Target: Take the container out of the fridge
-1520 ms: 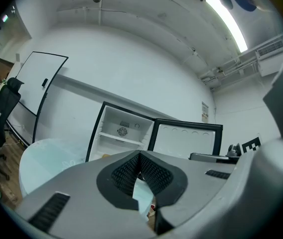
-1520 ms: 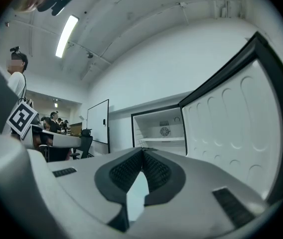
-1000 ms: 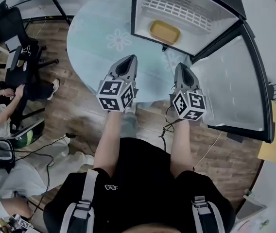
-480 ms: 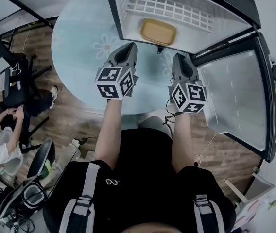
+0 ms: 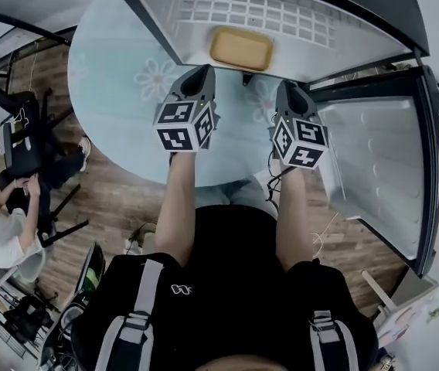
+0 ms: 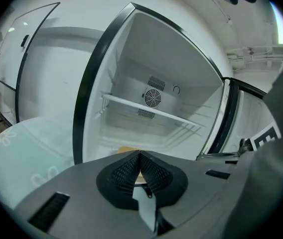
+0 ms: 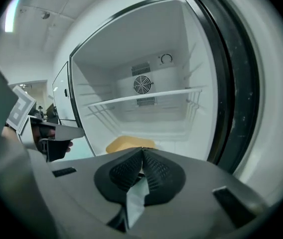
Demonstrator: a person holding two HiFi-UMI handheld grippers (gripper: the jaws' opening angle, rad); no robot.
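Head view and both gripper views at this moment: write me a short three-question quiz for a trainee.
1. True or false: the left gripper holds the yellow container.
2. The fridge door is: A shut, B open, C missing.
3. Fill in: the jaws of the right gripper are ____.
Key: 1 false; 2 B; 3 shut.

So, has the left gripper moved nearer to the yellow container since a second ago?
Yes. The left gripper is now nearer to the yellow container, but still outside the fridge.
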